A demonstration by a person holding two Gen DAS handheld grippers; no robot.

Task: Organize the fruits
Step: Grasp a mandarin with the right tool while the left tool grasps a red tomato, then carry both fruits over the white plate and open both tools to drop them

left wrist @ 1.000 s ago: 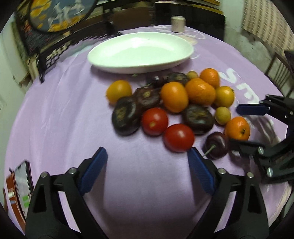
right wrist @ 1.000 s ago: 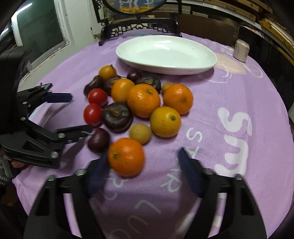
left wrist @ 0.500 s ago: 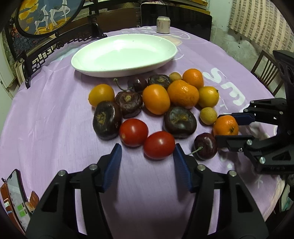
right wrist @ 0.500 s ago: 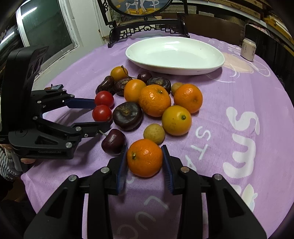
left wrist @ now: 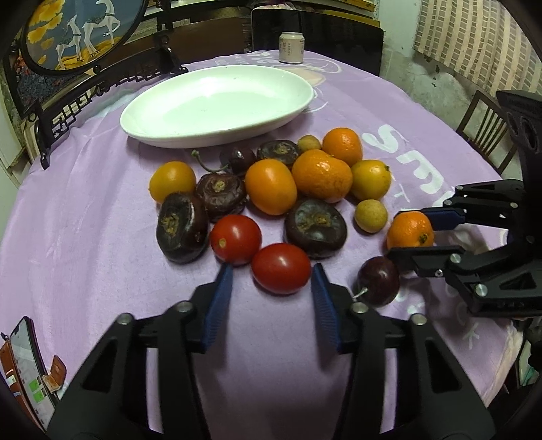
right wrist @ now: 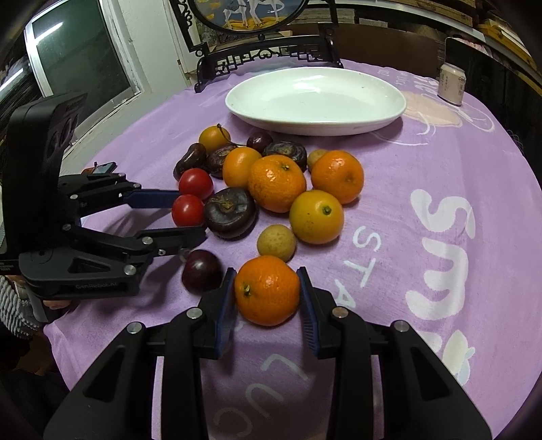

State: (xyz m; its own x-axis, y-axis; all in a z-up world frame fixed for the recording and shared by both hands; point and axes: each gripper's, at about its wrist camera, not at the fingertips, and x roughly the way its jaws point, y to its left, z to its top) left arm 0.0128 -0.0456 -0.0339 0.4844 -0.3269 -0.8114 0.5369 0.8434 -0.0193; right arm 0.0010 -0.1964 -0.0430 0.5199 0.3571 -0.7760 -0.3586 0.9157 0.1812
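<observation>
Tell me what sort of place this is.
Probably a home dining room: a round table under a purple printed cloth, a wooden slat-back chair beside it, and a dark carved stand holding a round deer painting. A white oval plate awaits fruit.

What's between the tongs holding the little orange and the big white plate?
In the right wrist view, a pale longan, a yellow-orange citrus and two big mandarins lie between the right tongs and white oval plate.
</observation>
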